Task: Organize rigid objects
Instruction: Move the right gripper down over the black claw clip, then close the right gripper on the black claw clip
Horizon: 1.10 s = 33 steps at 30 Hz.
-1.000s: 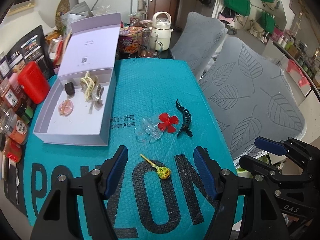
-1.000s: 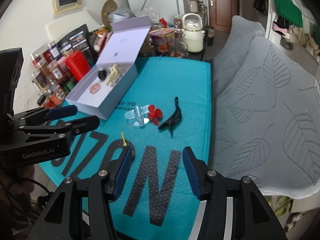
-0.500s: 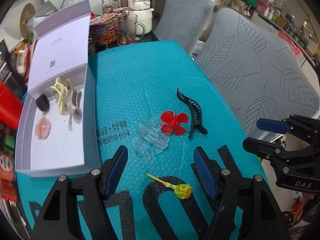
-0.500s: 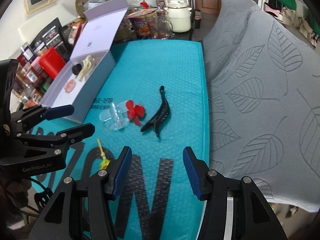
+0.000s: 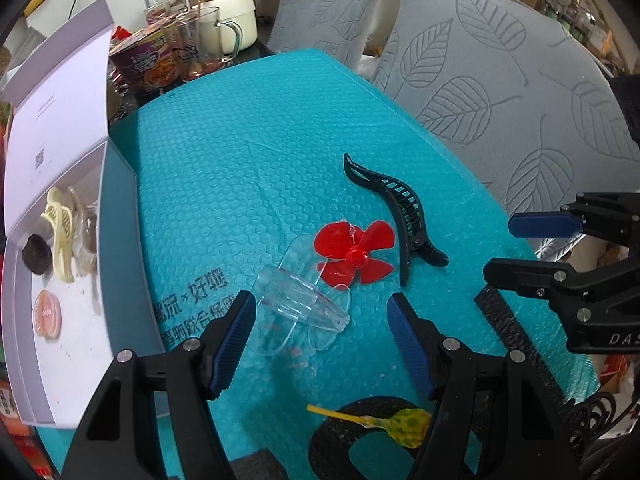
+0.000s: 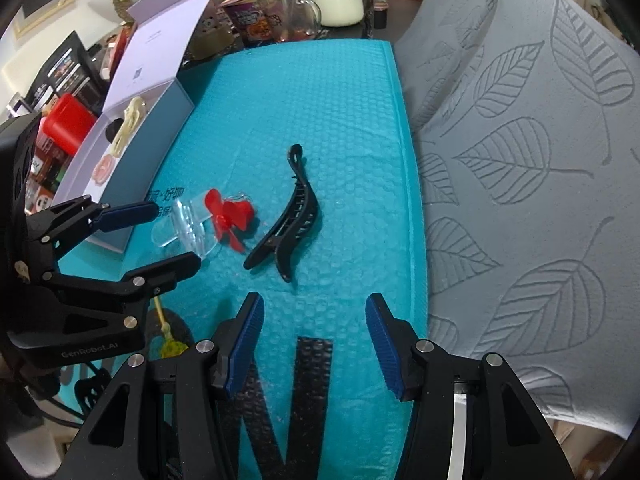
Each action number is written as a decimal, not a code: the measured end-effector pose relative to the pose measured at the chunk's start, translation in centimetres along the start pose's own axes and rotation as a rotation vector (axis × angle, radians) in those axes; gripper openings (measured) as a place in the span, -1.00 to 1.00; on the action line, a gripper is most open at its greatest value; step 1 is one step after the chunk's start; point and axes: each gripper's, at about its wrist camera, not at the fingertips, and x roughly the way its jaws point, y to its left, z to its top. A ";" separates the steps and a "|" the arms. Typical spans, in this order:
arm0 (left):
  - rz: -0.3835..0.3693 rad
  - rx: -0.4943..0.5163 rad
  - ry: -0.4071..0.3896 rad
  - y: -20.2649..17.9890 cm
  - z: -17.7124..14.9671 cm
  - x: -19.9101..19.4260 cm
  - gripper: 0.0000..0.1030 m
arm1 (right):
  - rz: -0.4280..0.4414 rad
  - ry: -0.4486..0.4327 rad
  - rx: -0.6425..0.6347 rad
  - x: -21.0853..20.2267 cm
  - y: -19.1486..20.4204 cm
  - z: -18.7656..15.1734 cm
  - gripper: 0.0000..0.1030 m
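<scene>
A table covered by a teal bubble-wrap mat [image 5: 248,128] with large black letters fills both views; grey leaf-patterned chair covers [image 6: 520,152] press against its right edge; at the left edge sits an open pale lilac box [image 5: 72,344], lid [image 5: 60,92] standing upright behind it, holding a cream hair claw [image 5: 60,236], a dark brown clip [image 5: 37,255], a pink round piece [image 5: 47,314] and a pale translucent clip just beside the cream one; beyond the far end of the mat stand a cream kettle [image 5: 226,12], a glass mug [image 5: 214,40] and a printed noodle cup [image 5: 146,64]; the left gripper [image 5: 320,328] hovers low over the mat with its blue-padded jaws spread wide and nothing between them, its opening framing a clear plastic clip [image 5: 298,304]; the right gripper [image 6: 314,344] is likewise spread wide and empty, hanging above bare mat near the table's right edge, with a long black hair clip [image 6: 292,216] lying ahead of its tips; that black clip rests on its side near the middle of the mat, just right of a small red four-bladed propeller [image 5: 354,254], which touches or overlaps the clear clip; nearest the camera, below the left gripper, lies a yellow-wrapped lollipop [image 5: 402,426] on a black letter
</scene>
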 end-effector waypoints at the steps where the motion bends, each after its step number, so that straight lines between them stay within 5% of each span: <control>1: -0.001 0.010 0.002 -0.1 0.1 0.3 0.32 | 0.002 0.001 0.004 0.2 0.0 0.0 0.03; 20: 0.057 0.253 -0.037 -0.8 0.1 2.3 0.32 | 0.042 -0.034 0.045 2.7 -1.0 2.6 0.03; 33: 0.045 0.214 -0.024 0.2 -0.2 1.8 0.15 | 0.078 -0.033 0.059 4.8 -0.1 4.3 0.03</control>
